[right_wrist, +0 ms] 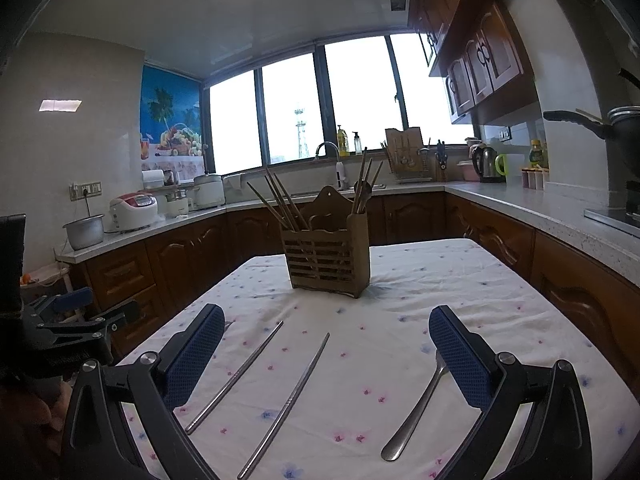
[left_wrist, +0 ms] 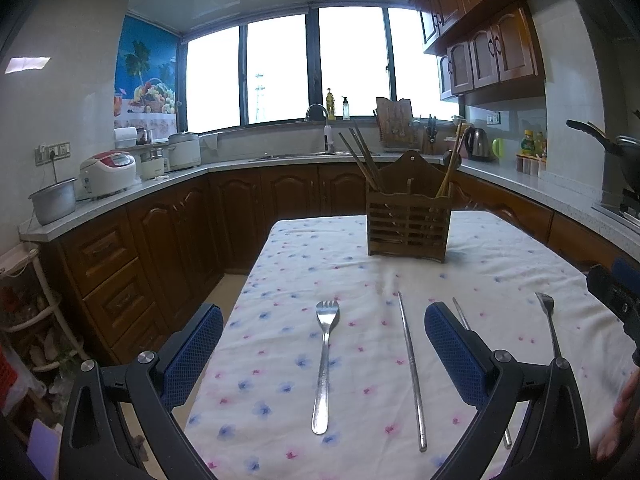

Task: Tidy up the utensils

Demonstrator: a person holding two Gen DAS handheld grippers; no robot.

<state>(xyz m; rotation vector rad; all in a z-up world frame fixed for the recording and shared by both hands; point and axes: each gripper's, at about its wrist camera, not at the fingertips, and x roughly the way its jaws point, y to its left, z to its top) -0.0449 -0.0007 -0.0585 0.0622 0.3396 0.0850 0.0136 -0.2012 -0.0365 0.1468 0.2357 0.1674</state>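
My left gripper (left_wrist: 324, 344) hovers with jaws spread wide and empty over the white floral tablecloth (left_wrist: 360, 272). Between its blue pads lie a shiny steel fork (left_wrist: 325, 364) and, nearer the right pad, a long steel chopstick (left_wrist: 411, 372). Ahead stands the brown slatted wooden utensil holder (left_wrist: 408, 224), with wooden chopsticks (left_wrist: 362, 156) in it. My right gripper (right_wrist: 326, 352) is also wide apart, holding nothing; a second steel chopstick (right_wrist: 286, 404) lies between its pads, and a steel spoon (right_wrist: 416, 408) lies by its right pad.
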